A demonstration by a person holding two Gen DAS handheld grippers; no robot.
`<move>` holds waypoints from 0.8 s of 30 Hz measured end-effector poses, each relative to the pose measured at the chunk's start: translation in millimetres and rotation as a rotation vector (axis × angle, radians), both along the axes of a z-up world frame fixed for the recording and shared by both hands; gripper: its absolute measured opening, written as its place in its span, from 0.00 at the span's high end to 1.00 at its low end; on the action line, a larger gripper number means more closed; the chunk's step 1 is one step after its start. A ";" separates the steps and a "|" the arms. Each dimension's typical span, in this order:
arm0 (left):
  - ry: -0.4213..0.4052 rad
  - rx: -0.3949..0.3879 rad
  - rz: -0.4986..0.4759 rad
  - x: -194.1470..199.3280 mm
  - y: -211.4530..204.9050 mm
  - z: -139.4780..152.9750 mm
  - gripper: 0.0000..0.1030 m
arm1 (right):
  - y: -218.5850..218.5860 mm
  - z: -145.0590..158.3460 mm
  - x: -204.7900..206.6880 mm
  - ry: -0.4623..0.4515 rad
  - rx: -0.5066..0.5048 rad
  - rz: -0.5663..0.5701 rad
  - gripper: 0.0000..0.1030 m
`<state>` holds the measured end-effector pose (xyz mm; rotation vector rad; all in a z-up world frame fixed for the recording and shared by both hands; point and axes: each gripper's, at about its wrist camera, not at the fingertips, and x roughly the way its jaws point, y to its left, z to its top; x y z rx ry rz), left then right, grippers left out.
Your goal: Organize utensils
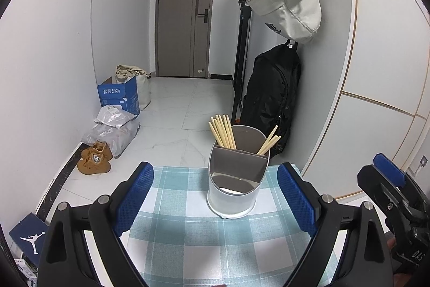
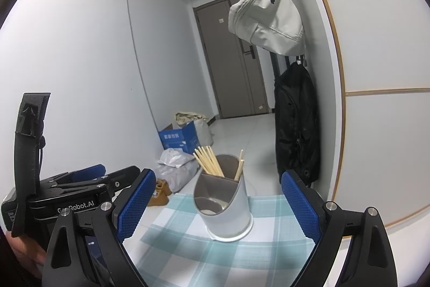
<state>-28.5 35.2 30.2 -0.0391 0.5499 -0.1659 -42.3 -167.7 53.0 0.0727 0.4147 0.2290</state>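
Left gripper (image 1: 215, 203) and right gripper (image 2: 217, 206) both gape wide, holding nothing, aimed at the grey utensil holder (image 1: 234, 179) on the checked tablecloth (image 1: 188, 233). Chopsticks (image 1: 222, 131) stand in its rear compartments; the front one looks empty. Risk: a jaw nudging the tall, light holder tips it toward the near far table edge (image 1: 182, 167). Room lies open on the left; the other gripper crowds each inner side.

beige bag (image 1: 287, 2), black backpack (image 1: 271, 96), blue box (image 1: 118, 94), tan shoes (image 1: 94, 160), door (image 1: 182, 18)
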 end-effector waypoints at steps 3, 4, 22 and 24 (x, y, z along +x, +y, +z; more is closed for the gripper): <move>0.003 0.006 -0.009 0.1 -2.2 1.1 0.12 | 0.1 0.4 -0.2 -0.002 -0.001 -0.001 0.07; 0.001 0.007 -0.009 -1.2 -2.2 0.7 0.12 | 0.2 0.5 -0.4 -0.002 0.000 -0.001 0.07; 0.007 0.010 -0.007 -2.7 -5.3 -2.9 0.12 | 0.0 0.1 -3.2 -0.008 0.003 -0.015 0.07; 0.011 0.005 -0.004 -1.5 -5.5 -3.4 0.12 | -0.4 -0.8 -2.4 -0.008 0.003 -0.020 0.07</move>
